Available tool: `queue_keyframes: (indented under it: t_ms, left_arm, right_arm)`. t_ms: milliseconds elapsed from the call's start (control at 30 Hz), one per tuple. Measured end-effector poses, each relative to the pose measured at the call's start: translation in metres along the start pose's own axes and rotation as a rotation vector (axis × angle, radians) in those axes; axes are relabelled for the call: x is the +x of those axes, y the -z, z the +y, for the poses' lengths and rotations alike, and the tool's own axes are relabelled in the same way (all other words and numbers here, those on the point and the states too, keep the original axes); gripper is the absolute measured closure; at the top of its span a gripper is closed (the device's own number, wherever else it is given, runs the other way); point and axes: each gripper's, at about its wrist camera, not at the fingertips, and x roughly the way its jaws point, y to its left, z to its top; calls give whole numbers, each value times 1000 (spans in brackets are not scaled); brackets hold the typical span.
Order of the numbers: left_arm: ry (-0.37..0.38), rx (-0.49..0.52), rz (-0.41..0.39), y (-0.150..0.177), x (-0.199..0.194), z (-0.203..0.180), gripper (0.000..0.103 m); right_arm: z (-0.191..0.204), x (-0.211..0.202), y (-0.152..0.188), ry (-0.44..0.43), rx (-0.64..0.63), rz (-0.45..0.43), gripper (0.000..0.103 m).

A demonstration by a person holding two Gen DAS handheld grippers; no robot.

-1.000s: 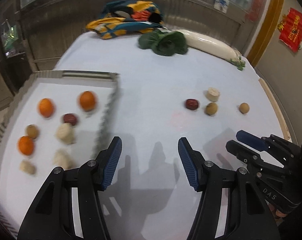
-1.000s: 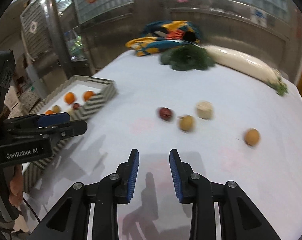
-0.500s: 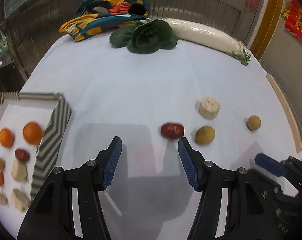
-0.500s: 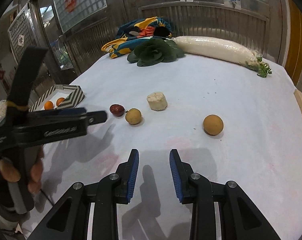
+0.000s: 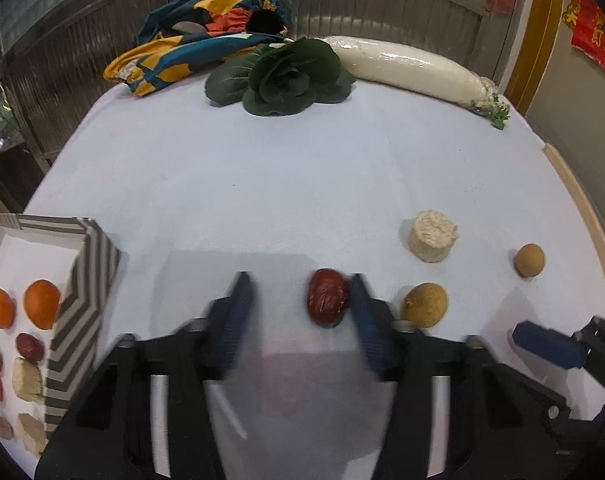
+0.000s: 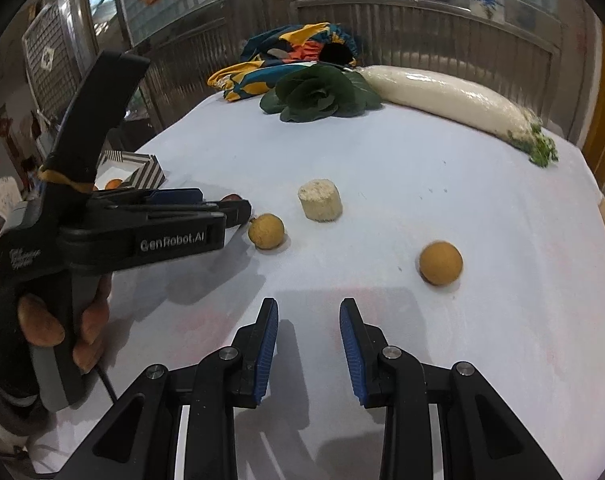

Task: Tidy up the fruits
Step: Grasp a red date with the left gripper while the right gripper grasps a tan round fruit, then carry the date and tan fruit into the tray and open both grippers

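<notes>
On the white cloth just right of the striped tray (image 5: 84,300), the left gripper (image 5: 300,312) brackets a red date (image 5: 327,297). Its jaws have just been closing, with the date between them: the right pad lies against the fruit's side, while the left pad stands clear across a gap of bare cloth. The fingers are smeared by motion, so whether the right pad truly presses is hard to say; the date is not yet clamped. The step in hand looks like the pick of this date, bound for the tray, where oranges (image 5: 41,304), another date and pale chunks already lie.

The right gripper (image 6: 308,344) hovers over empty cloth, jaws narrowly parted and holding nothing, with the round orange-brown fruit (image 6: 440,263) ahead and to its right. A yellow-brown fruit (image 5: 424,305) and a pale cylindrical chunk (image 5: 432,240) wait nearby.

Next, the left jaws need to finish closing squarely on the date, which may roll off-centre, before it is lifted over the tray's wall.
</notes>
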Motion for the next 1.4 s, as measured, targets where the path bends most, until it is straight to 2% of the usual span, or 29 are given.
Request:
queue_keyframes:
  t_ms: [33, 67, 300, 567, 600, 700, 833, 1167, 1400]
  left_arm:
    - [2, -9, -1, 0, -1, 3, 80]
    - [13, -21, 1, 0, -2, 6, 82]
    - [7, -85, 16, 7, -13, 21, 82]
    - [82, -126, 49, 15, -23, 30, 82]
    - [84, -131, 51, 17, -25, 30, 82]
    - [94, -130, 51, 20, -31, 31, 82]
    - [88, -113, 34, 26, -43, 31, 82]
    - [35, -74, -22, 48, -73, 37, 82]
    - [11, -49, -66, 60, -98, 44, 82]
  right_arm:
    - [2, 2, -3, -2, -6, 0, 72]
    - [3, 4, -4, -6, -7, -1, 72]
    - [22, 18, -26, -25, -43, -46, 72]
    - [25, 51, -41, -24, -38, 15, 73]
    - [25, 50, -42, -22, -39, 7, 79]
    - [27, 49, -42, -14, -45, 0, 79]
    - [29, 38, -35, -18, -33, -5, 79]
    - [49, -10, -9, -10, 16, -82, 79]
    - [71, -18, 1, -36, 25, -92, 79]
